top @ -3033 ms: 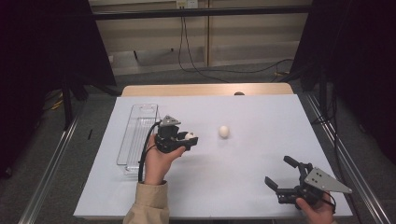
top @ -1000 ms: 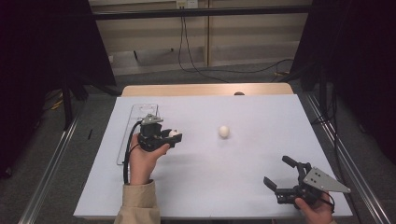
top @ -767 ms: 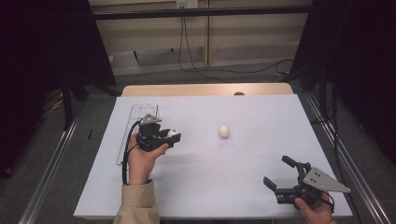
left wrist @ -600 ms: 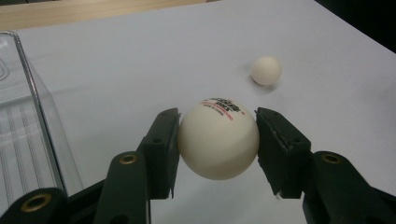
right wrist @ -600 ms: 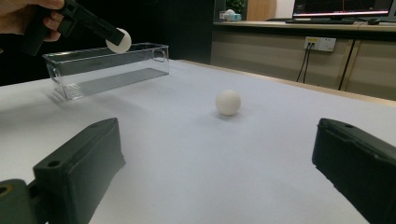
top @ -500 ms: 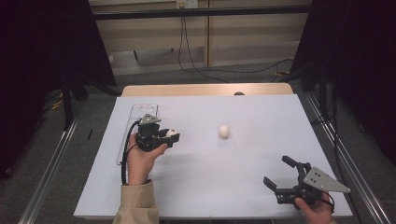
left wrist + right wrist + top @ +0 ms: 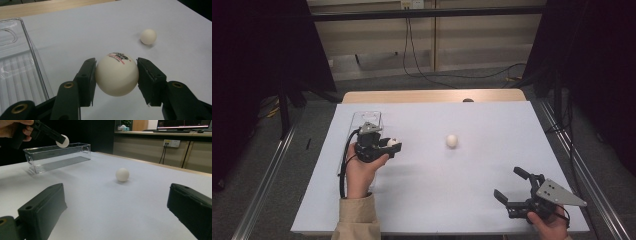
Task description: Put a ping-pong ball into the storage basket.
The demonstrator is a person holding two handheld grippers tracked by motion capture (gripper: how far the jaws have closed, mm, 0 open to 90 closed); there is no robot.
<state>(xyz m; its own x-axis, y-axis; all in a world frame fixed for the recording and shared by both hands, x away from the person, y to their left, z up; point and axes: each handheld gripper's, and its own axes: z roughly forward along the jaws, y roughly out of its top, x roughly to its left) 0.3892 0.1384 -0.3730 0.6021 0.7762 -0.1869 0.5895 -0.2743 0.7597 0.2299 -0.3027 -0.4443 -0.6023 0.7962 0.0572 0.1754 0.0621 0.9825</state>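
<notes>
Altogether two white balls (image 7: 452, 141) (image 7: 117, 75), one clear tray (image 7: 366, 119).

The high view looks forward and down over the whole desk (image 7: 432, 200) from well back. Each tong camera sits low and close, looking along its own tongs; all three views share the loose ball (image 7: 452, 141) at mid-desk.

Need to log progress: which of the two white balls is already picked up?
The printed ball, clamped in the left gripper beside the clear tray. The plain ball lies loose mid-table.
</notes>
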